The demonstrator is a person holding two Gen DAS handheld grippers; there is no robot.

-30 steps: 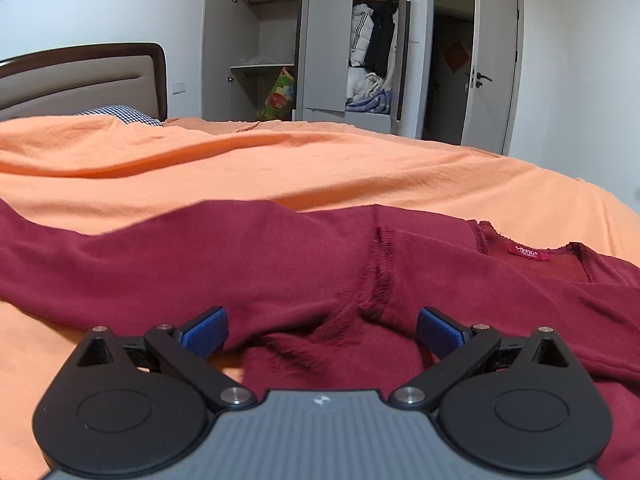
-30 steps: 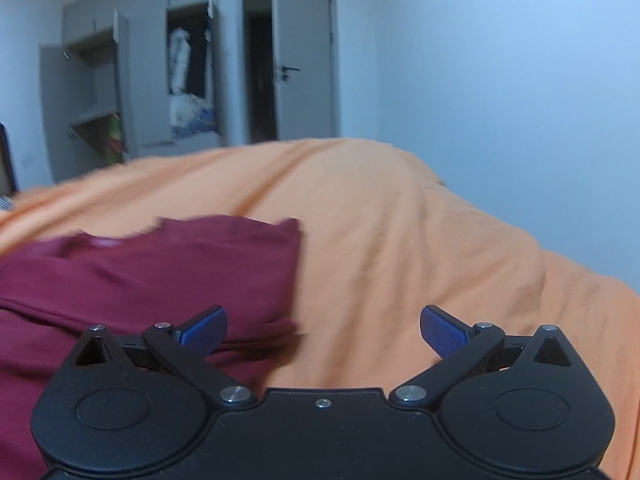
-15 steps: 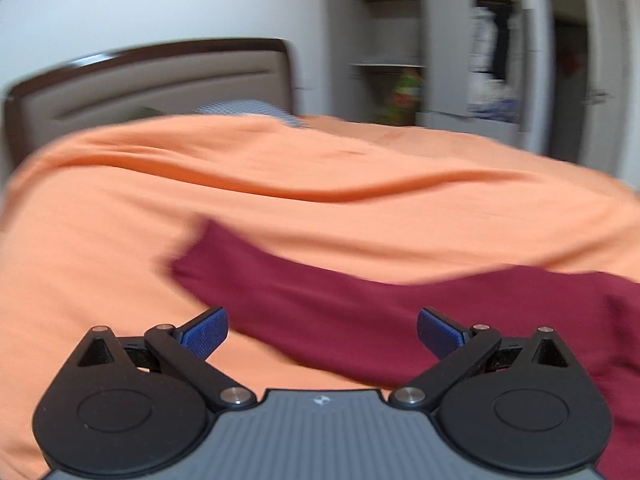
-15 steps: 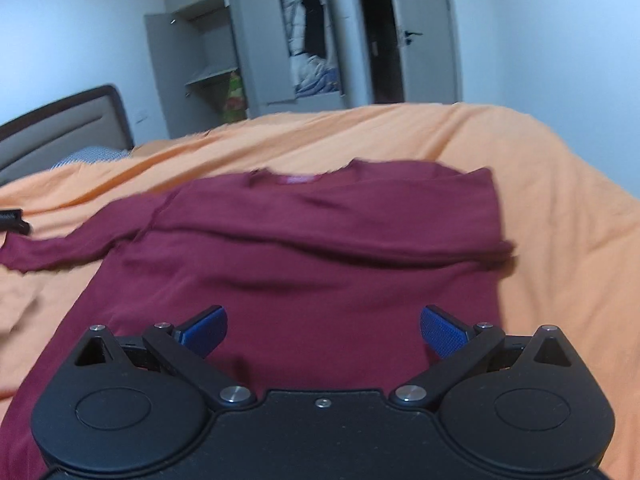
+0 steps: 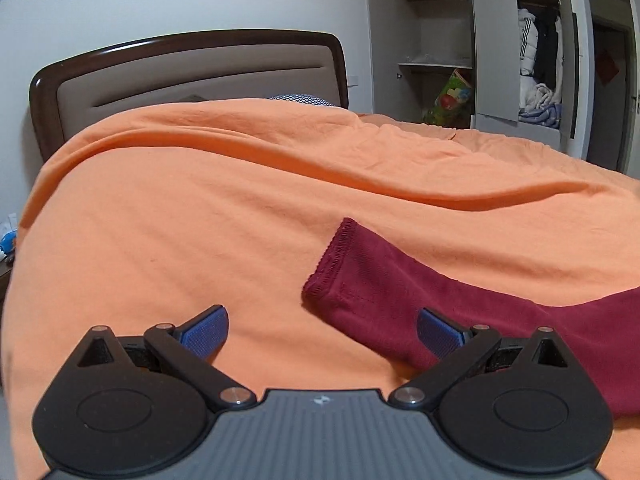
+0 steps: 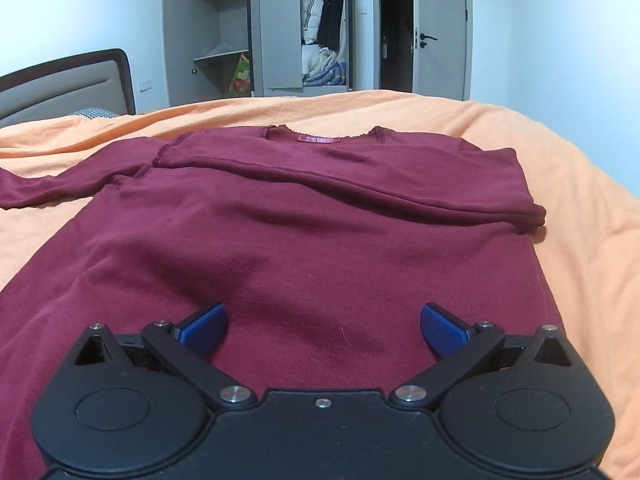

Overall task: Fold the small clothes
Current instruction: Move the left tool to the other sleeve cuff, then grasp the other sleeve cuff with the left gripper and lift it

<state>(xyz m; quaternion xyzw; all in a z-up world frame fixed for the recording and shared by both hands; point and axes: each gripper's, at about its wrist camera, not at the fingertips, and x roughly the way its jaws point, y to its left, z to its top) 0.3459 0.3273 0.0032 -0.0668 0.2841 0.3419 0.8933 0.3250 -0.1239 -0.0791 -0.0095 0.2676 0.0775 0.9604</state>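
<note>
The maroon shirt lies spread on the bed, on the orange sheet, with the collar and its red label at the far side. One sleeve is folded across the chest, and its cuff reaches the shirt's right edge. The near hem is hidden under the right tongs, so I cannot tell how it lies. The right tongs are wide open above the lower part of the shirt and hold nothing.

In the left wrist view only the other sleeve shows; the rest of the shirt is cut off at the right border. The left tongs are also wide open and empty, with the sleeve's cuff between the blue pads. To the left of the cuff the sheet is bare up to the headboard. The wardrobe stands open behind the bed.
</note>
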